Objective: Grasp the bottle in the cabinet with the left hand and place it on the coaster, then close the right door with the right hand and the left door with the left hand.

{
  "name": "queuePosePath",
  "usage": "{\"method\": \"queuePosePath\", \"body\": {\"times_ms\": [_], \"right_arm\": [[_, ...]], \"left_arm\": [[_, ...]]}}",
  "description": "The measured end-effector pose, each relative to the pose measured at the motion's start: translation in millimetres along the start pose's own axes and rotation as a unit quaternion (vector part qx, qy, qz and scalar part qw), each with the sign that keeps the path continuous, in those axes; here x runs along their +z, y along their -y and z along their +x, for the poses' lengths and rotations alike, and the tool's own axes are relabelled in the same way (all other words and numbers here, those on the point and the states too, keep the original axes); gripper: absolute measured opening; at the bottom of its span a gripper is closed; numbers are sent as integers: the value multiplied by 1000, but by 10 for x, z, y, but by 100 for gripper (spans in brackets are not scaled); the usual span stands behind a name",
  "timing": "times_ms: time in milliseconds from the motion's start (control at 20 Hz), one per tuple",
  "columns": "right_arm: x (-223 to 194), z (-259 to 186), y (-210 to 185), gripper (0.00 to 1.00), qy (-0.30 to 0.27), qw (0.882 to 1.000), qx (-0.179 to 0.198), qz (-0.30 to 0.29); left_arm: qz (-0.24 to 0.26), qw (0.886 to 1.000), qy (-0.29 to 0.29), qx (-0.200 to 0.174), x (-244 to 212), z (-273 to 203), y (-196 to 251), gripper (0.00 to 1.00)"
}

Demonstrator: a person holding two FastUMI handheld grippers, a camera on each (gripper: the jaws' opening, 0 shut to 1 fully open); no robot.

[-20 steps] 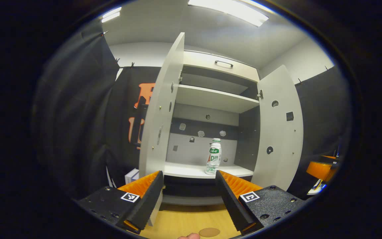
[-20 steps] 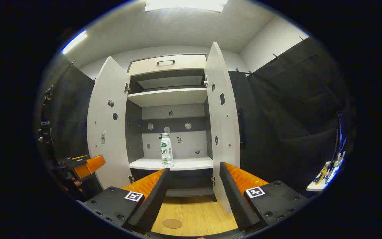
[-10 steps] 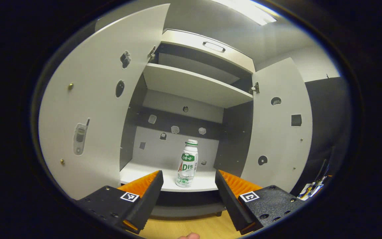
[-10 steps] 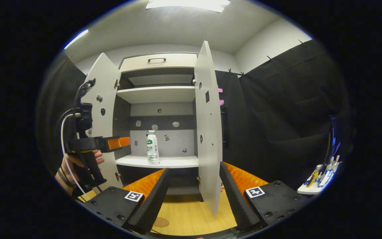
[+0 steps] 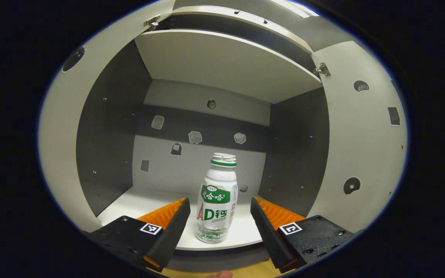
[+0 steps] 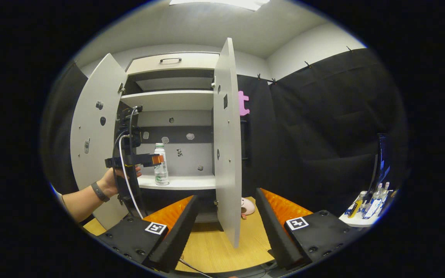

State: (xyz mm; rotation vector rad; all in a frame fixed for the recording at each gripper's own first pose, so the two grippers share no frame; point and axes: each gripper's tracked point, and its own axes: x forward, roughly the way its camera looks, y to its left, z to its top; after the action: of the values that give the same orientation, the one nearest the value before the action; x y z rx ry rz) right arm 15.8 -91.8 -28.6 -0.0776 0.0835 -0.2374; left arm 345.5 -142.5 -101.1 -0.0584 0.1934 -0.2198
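A white bottle (image 5: 216,204) with a green label and green cap ring stands upright near the front edge of the cabinet's lower shelf (image 5: 145,200). My left gripper (image 5: 219,201) is open, with one finger on each side of the bottle and a gap on both sides. In the right gripper view, a hand holds the left gripper (image 6: 156,159) level with the bottle (image 6: 161,166) at the cabinet mouth. Both doors stand open: the left door (image 6: 91,135) and the right door (image 6: 227,154). My right gripper (image 6: 226,195) is open and holds nothing, just in front of the right door's edge.
An upper shelf (image 5: 226,65) roofs the compartment, and dark side walls (image 5: 106,143) close it in. The cabinet stands on a wooden tabletop (image 6: 214,247). A pink object (image 6: 247,206) lies behind the right door. A small white shelf (image 6: 363,216) with several small bottles sits far right.
My left gripper has moved forward into the cabinet until its open fingers flank the bottle. The right gripper has shifted so that the right door's edge now lies between its fingers.
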Motion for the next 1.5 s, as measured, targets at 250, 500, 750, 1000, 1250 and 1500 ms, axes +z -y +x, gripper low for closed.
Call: {"method": "queuePosePath", "body": {"times_ms": [250,500,750,1000,1250,1500], "right_arm": [[-53,60,99,97,-10,1000,-14,3],[-129,60,160,97,-21,1000,-23,3],[-156,60,147,97,-26,999,-20,10],[-149,41,88,97,-25,1000,-14,11],[-144,84,34,97,-17,1000,-5,16],[-185,114,38,97,-16,1000,-5,14]], "left_arm": [[8,1000,-7,16,-107,365,-63,95],[6,1000,-11,15,-135,478,-50,90],[-12,1000,-10,3,-95,417,-58,69],[3,1000,8,-5,78,203,-123,68],[8,999,34,-20,318,-205,-117,67],[-6,998,44,-38,419,-714,-52,67]]}}
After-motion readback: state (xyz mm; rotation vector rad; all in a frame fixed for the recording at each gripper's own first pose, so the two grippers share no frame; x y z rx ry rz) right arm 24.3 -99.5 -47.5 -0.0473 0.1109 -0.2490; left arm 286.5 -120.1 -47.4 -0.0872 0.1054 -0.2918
